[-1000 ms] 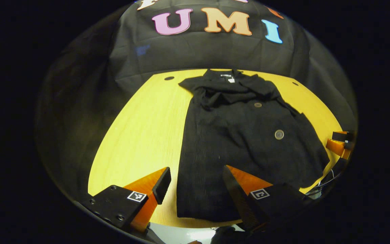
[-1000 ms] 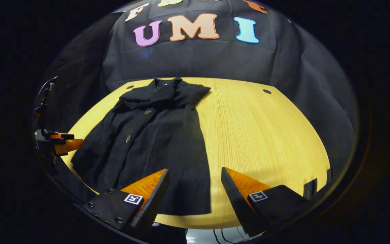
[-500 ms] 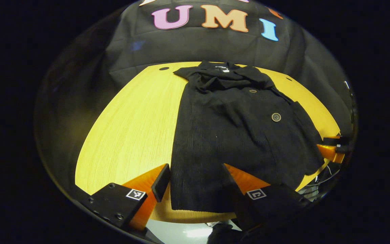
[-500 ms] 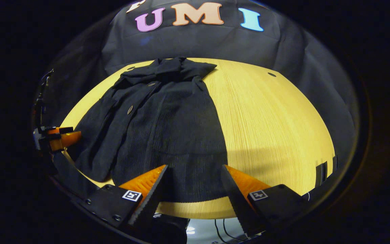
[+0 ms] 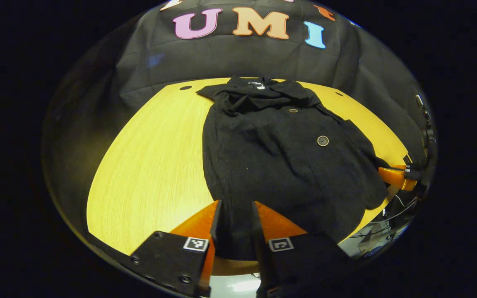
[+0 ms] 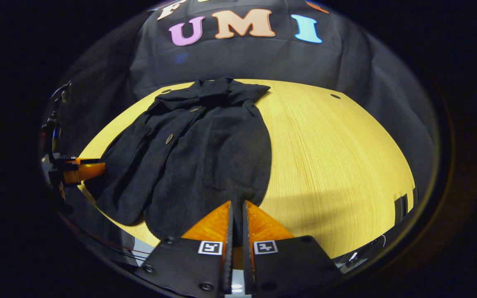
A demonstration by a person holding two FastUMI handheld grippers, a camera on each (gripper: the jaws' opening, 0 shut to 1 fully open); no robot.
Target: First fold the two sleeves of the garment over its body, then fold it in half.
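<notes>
A black buttoned garment (image 5: 271,157) lies flat on the yellow wooden table (image 5: 151,165), collar toward the far wall, hem at the near edge. Its sleeves lie folded in over the body. My left gripper (image 5: 235,209) is shut on the hem's left corner, with dark fabric bunched between its fingers. In the right gripper view the garment (image 6: 205,157) spreads left of centre, and my right gripper (image 6: 235,211) is shut on the hem's right corner, leaving only a thin gap. Each view shows the other gripper at the garment's far side: the right gripper (image 5: 393,176) and the left gripper (image 6: 83,171).
The table's front edge runs just under both grippers. Small round holes (image 5: 185,87) (image 6: 335,96) mark the tabletop near the back. Bare wood (image 6: 338,157) stretches to the garment's right. Cables (image 5: 387,223) hang below the table edge.
Both grippers were open above the hem; they have come down onto it and shut on the fabric. The garment's lower edge has drawn in and bunched slightly.
</notes>
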